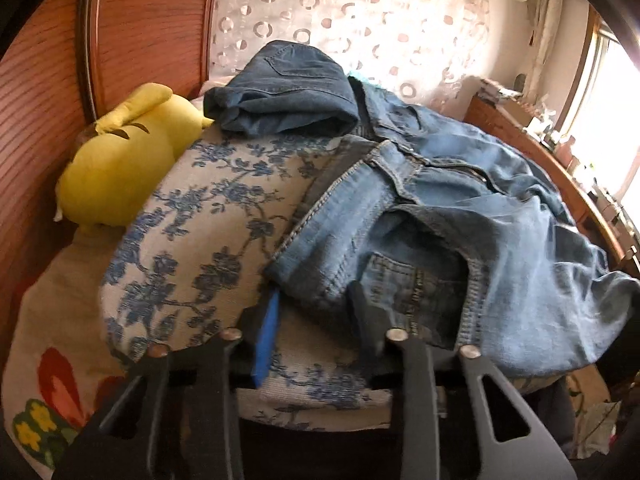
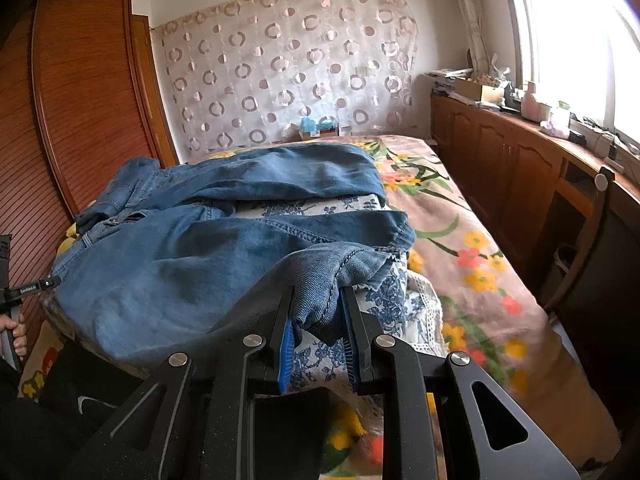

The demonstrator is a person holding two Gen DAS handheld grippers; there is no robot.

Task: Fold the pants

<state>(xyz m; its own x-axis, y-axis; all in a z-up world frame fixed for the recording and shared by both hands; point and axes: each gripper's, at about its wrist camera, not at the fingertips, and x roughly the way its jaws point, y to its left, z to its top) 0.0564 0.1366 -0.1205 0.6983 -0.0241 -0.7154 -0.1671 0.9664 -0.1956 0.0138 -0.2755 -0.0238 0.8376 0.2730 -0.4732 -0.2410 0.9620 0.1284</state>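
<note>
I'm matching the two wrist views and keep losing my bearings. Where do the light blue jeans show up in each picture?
Left wrist: the light blue jeans fill the centre and right, waistband end near the left gripper.
Right wrist: they spread across the left and centre, a hem between the fingers of the right gripper.
Shared landmark: the circle-patterned curtain on the far wall.

Crumpled blue denim pants [image 2: 192,248] lie spread over a floral cushion [image 1: 192,216].
</note>
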